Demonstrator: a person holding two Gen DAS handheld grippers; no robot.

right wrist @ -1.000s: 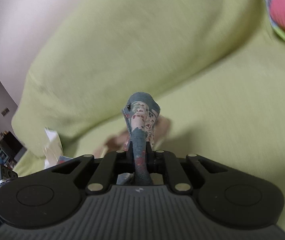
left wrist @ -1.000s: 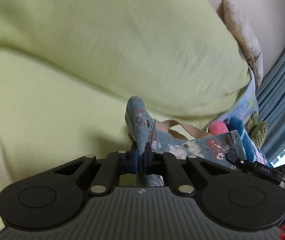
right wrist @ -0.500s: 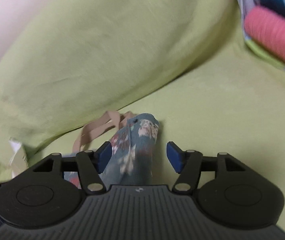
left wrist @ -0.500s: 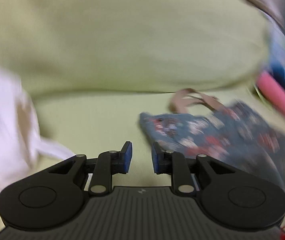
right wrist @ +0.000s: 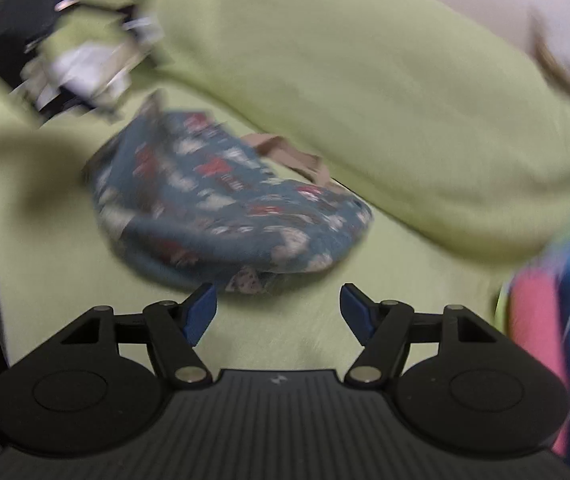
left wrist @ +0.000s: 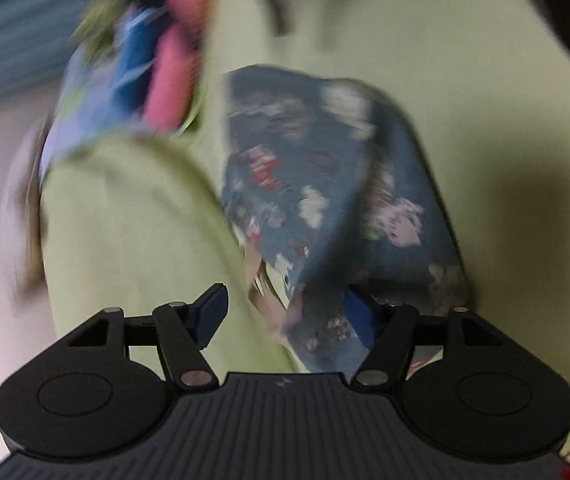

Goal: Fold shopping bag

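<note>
- Your left gripper [left wrist: 285,316] is holding its fingers spread wide, and the near edge of the shopping bag [left wrist: 325,184] is lying between them without being pinched.
- Your right gripper [right wrist: 277,308] is also keeping its fingers wide apart, sitting just short of the shopping bag's [right wrist: 221,196] near edge, with bare green sofa seat [right wrist: 277,344] between them.
- One bag is lying bunched on the seat, its back edge sitting close against the green back cushion [right wrist: 365,80].
- Its tan handle [right wrist: 289,156] is poking out toward that cushion.
- One pink-and-blue patterned cushion [right wrist: 557,320] is crowding the seat's right end.
- Both views are blurring heavily.
</note>
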